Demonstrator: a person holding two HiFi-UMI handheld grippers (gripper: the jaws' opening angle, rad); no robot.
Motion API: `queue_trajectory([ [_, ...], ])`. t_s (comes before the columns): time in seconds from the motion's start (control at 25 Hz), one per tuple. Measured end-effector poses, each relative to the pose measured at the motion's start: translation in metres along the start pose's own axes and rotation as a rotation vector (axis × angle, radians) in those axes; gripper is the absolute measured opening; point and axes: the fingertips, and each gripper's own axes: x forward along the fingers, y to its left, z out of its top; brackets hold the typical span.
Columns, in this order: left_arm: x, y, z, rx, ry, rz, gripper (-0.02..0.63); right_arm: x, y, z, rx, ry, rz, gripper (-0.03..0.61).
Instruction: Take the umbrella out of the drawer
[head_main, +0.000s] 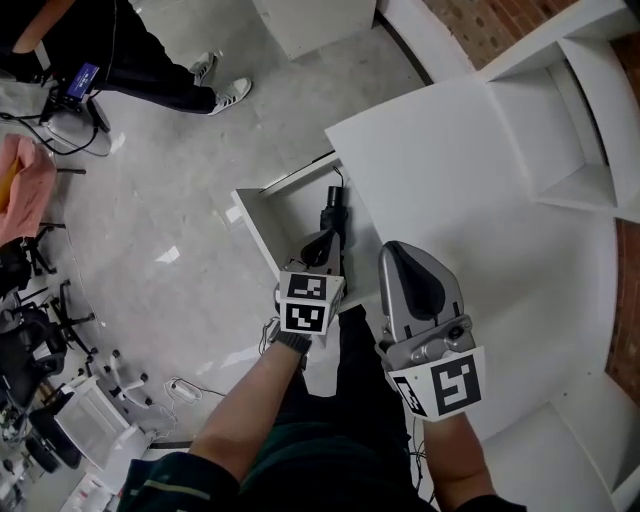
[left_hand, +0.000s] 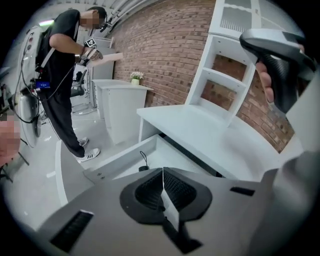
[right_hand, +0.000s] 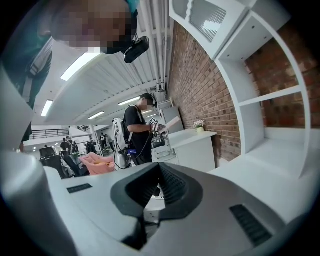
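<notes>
umbrella (head_main: 332, 210) in drawer (head_main: 258, 218); left tool (left_hand: 163, 184), right tool (right_hand: 159, 181) closed

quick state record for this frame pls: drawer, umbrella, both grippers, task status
drawer: open, pulled out from under the white desk
umbrella: black, folded, lying in the drawer along its right side
left gripper: jaws together, nothing between them; held over the drawer, close to the umbrella
right gripper: jaws together, nothing between them; held by the desk's front edge, aimed out into the room
task status: umbrella not gripped, not yet taken out
</notes>
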Motion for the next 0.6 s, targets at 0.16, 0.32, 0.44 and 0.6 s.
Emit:
queue_trajectory([
  [0.16, 0.019, 0.009, -0.02, -0.03, 0.057, 0.024, 0.008, 0.008, -0.007, -0.011, 0.014, 0.018, 0.003, 0.005],
  [0.32, 0.038, 0.013, -0.035, -0.033, 0.131, 0.053, 0.008, 0.013, -0.015, -0.022, 0.031, 0.033, 0.013, 0.003],
  [0.44, 0.044, 0.015, -0.034, -0.009, 0.151, 0.077, 0.009, 0.015, -0.017, -0.028, 0.04, 0.039, 0.02, 0.005],
  [0.6, 0.051, 0.018, -0.038, -0.03, 0.17, 0.102, 0.067, 0.014, -0.018, -0.029, 0.05, 0.043, 0.025, 0.003],
])
